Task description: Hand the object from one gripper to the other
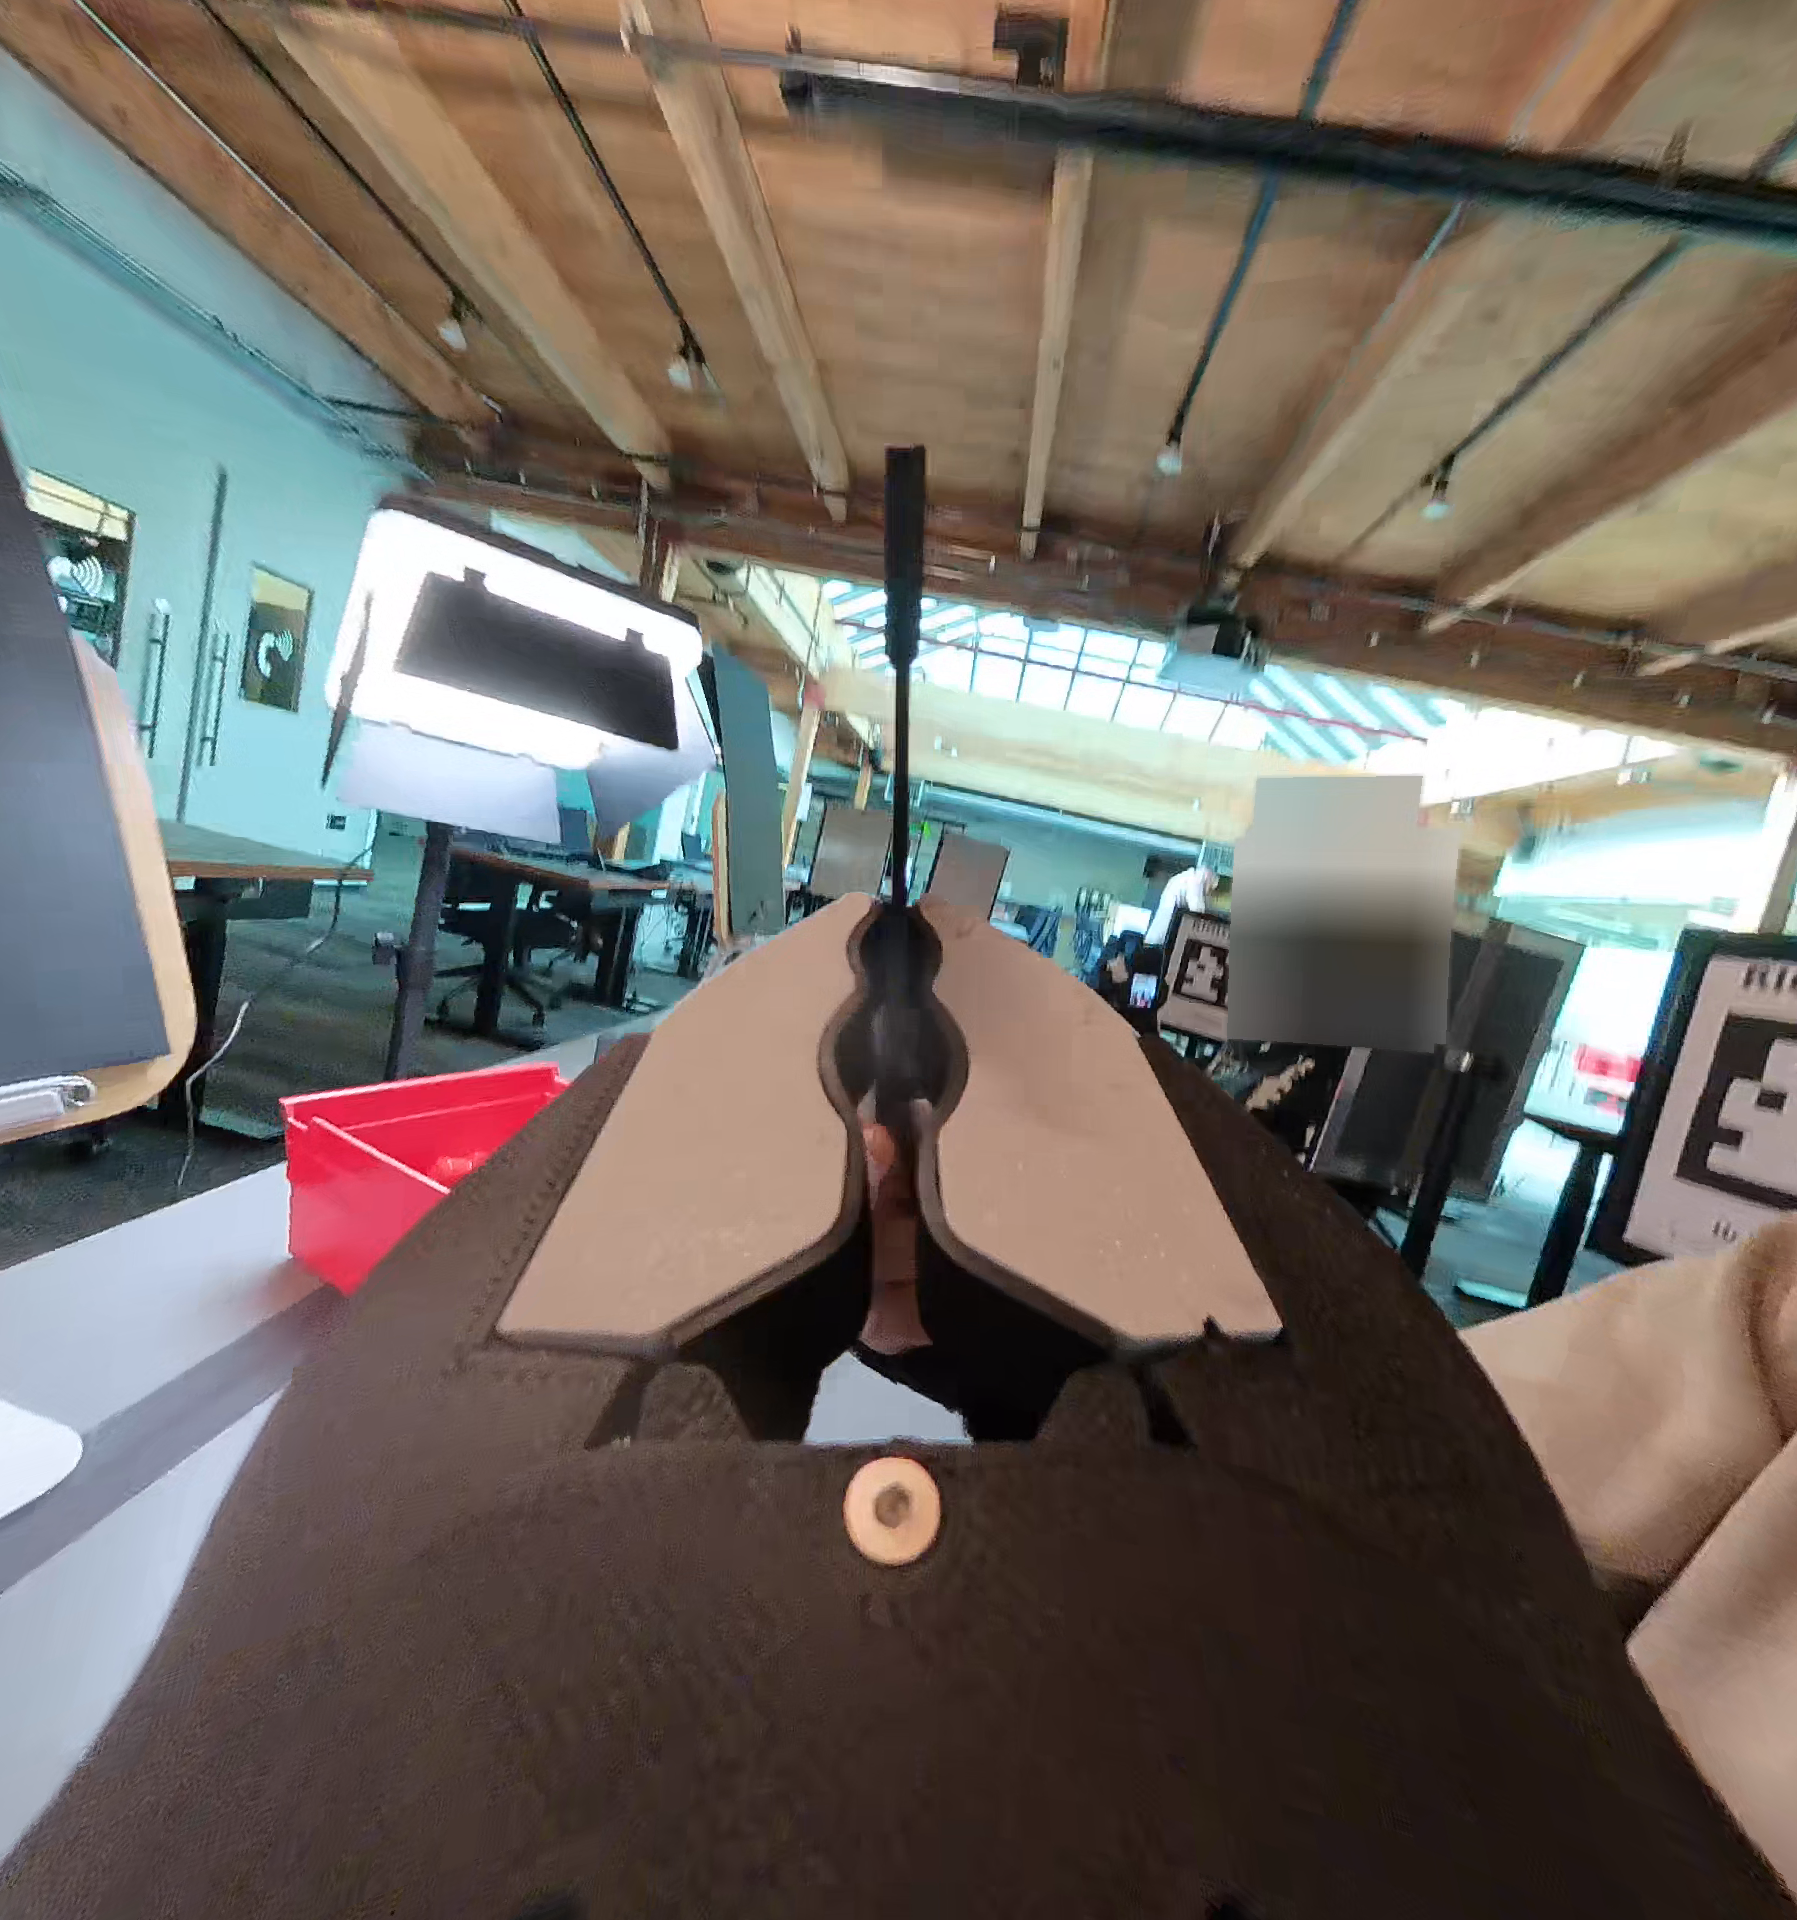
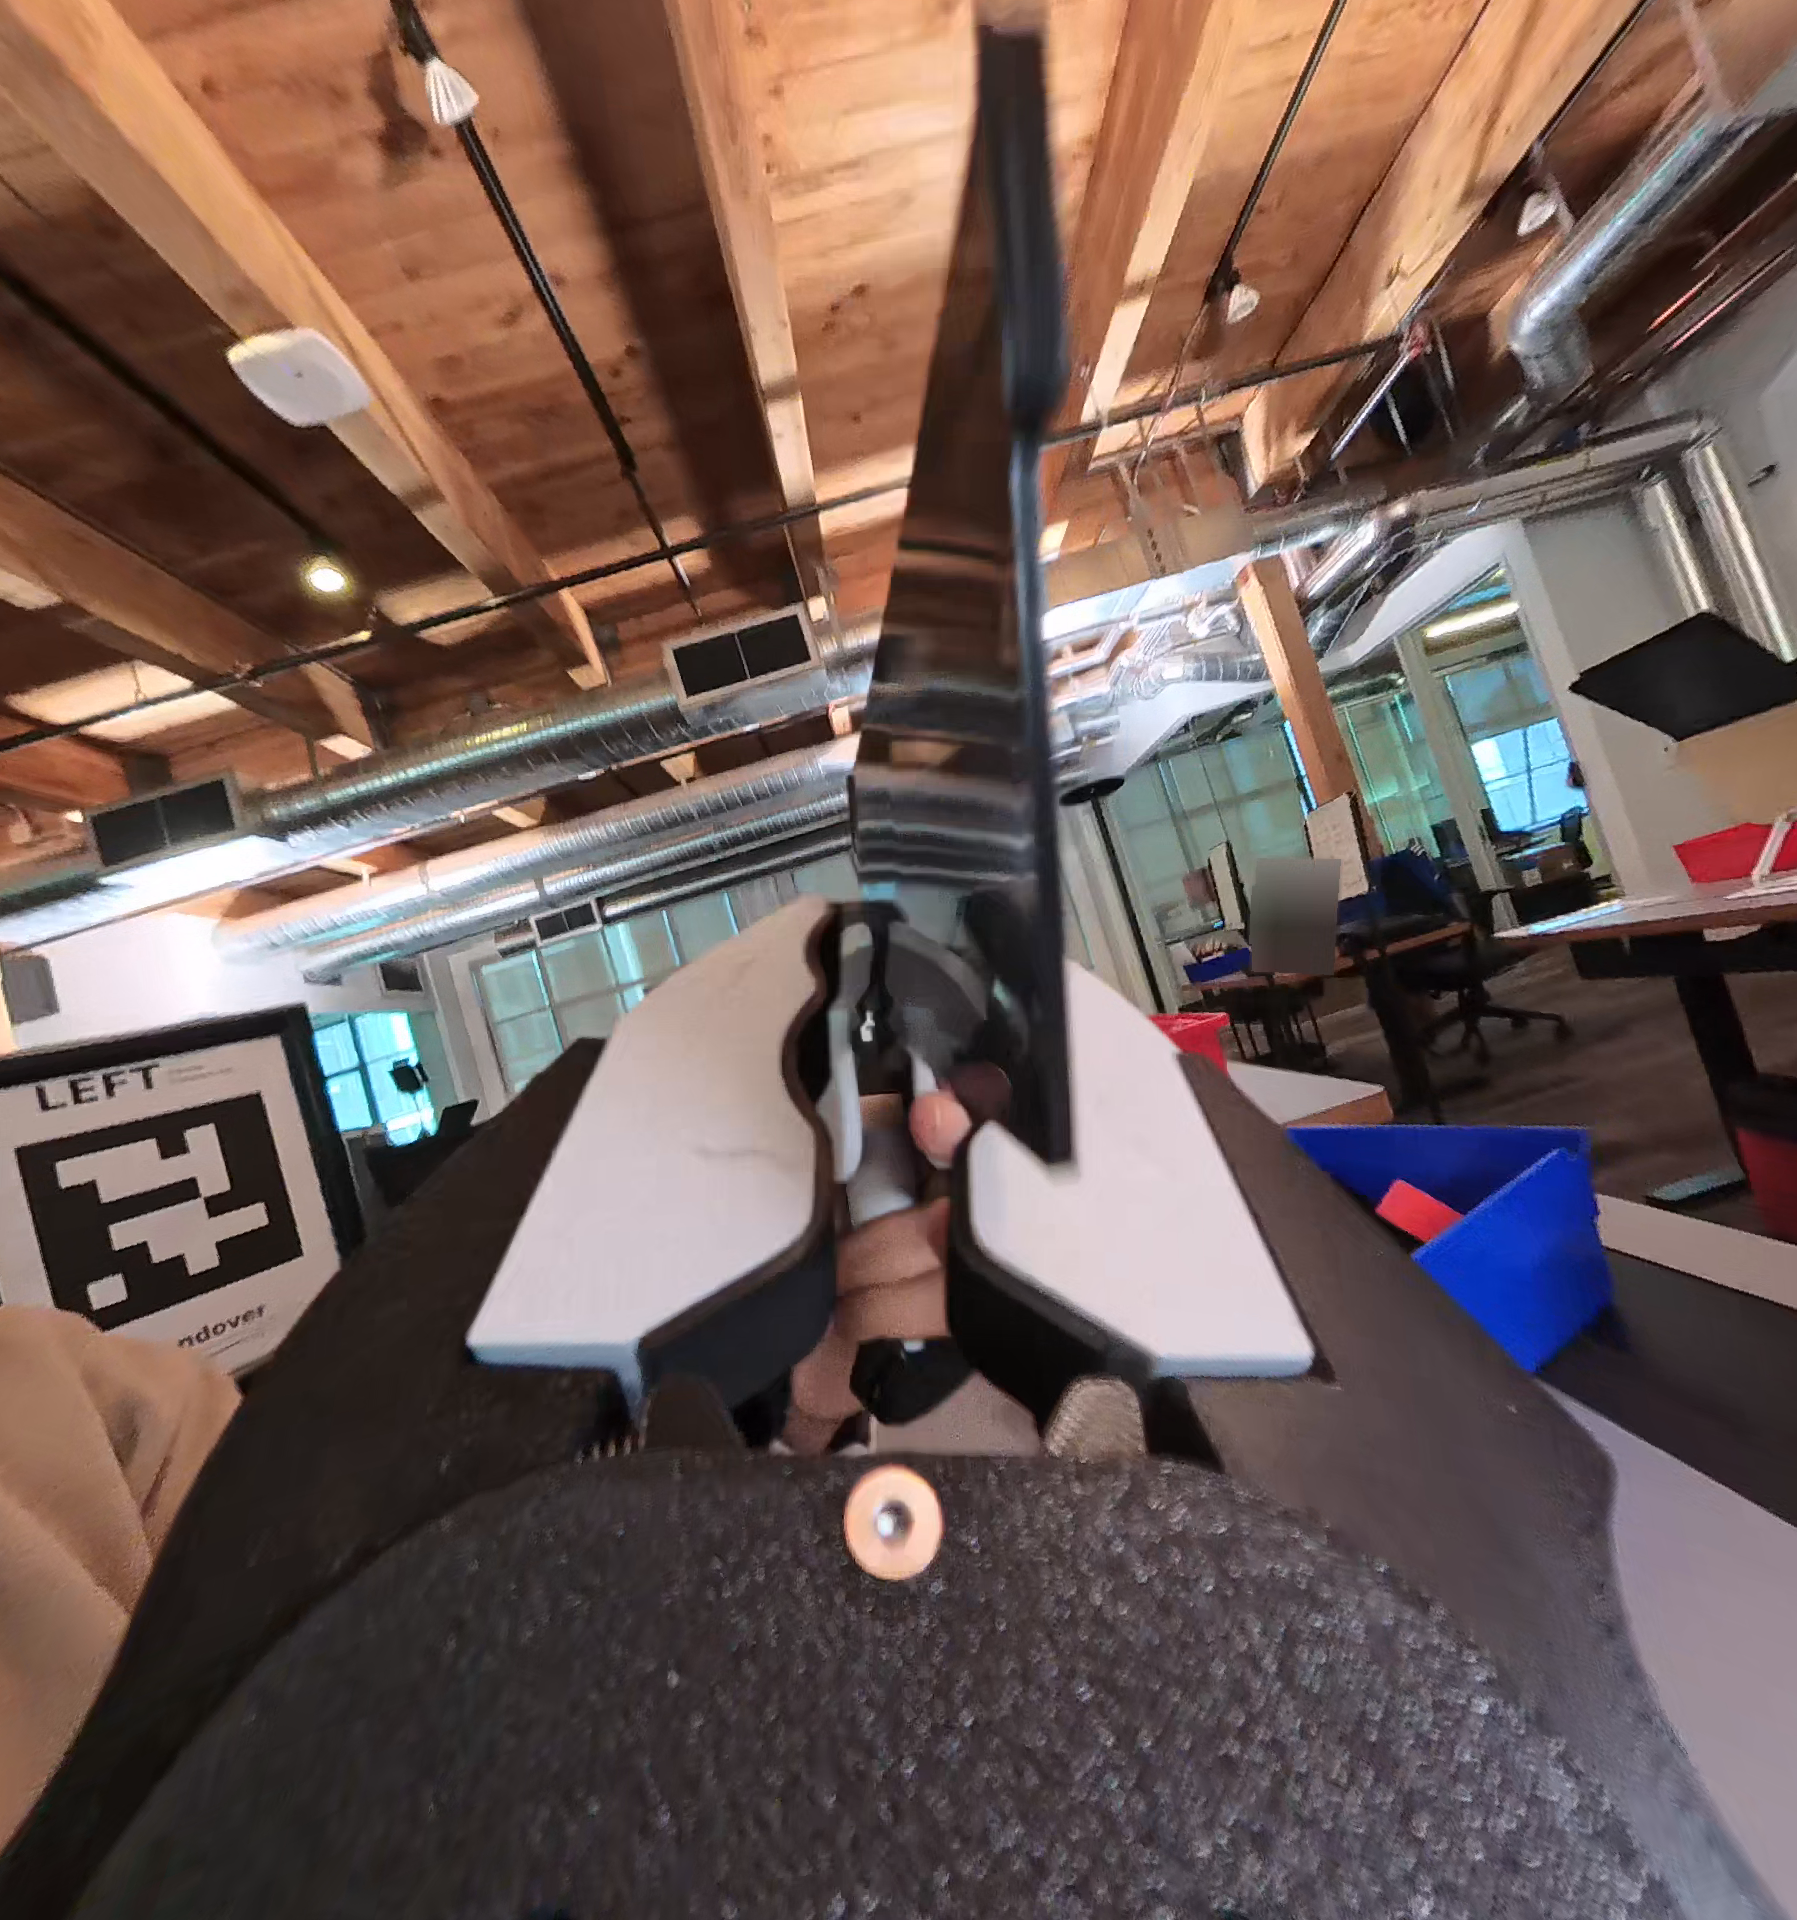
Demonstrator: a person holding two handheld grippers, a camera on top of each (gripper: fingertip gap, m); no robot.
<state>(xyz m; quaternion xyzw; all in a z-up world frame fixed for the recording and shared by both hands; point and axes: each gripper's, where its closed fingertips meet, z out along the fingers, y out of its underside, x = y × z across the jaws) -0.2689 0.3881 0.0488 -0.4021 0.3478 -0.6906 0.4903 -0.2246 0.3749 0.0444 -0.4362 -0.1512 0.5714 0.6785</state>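
Between my left jaws (image 1: 892, 1023) the thin black object (image 1: 902, 665) sits clamped and upright, while my right jaws (image 2: 935, 1039) stand apart around it, handover unfinished.

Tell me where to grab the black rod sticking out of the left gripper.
Probably the bare thin shaft of the black rod, between the left gripper, shut on its lower end, and the thicker tip. Come from the side, jaws across the upright shaft.
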